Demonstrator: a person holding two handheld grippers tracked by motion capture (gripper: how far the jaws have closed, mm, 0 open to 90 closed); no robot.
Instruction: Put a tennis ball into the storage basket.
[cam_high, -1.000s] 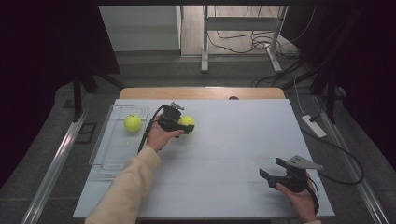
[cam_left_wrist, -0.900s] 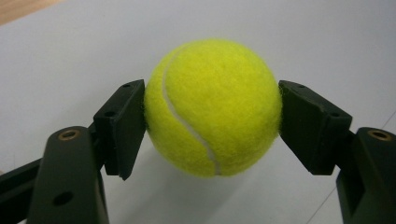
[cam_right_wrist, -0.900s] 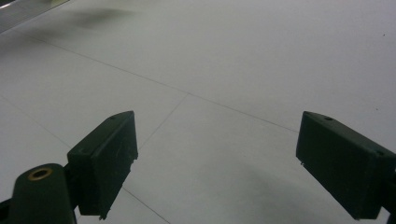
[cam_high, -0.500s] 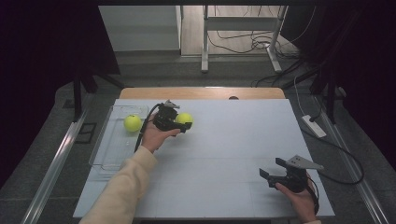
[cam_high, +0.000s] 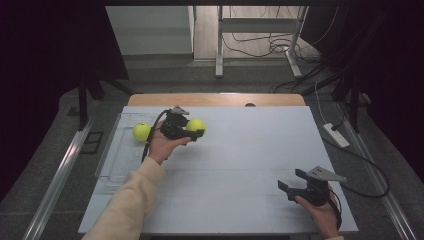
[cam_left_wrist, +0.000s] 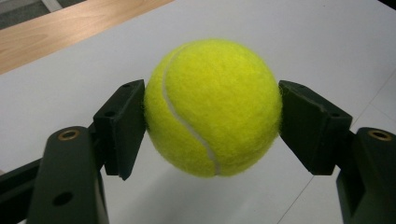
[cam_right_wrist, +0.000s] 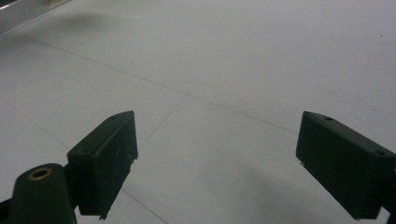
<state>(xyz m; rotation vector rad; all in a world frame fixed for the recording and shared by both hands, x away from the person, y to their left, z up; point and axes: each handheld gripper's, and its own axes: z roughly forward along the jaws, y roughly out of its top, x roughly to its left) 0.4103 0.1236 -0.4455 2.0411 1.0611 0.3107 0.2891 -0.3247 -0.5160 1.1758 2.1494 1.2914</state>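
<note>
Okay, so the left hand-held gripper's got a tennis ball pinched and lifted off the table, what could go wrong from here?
The held tennis ball is round and fuzzy, and the left hand-held gripper pinches it only at its two sides, so it might roll or slip out and bounce off the white table. A second tennis ball sits in the clear tray; if the held one is set down there, it may knock that ball.

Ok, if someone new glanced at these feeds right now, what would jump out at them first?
Probably the bright yellow tennis ball clamped between the jaws of the left gripper, lifted clear of the white table near its far left. Next, a second tennis ball sitting in the clear tray beside it. The right gripper rests at the near right, jaws open on nothing.
</note>
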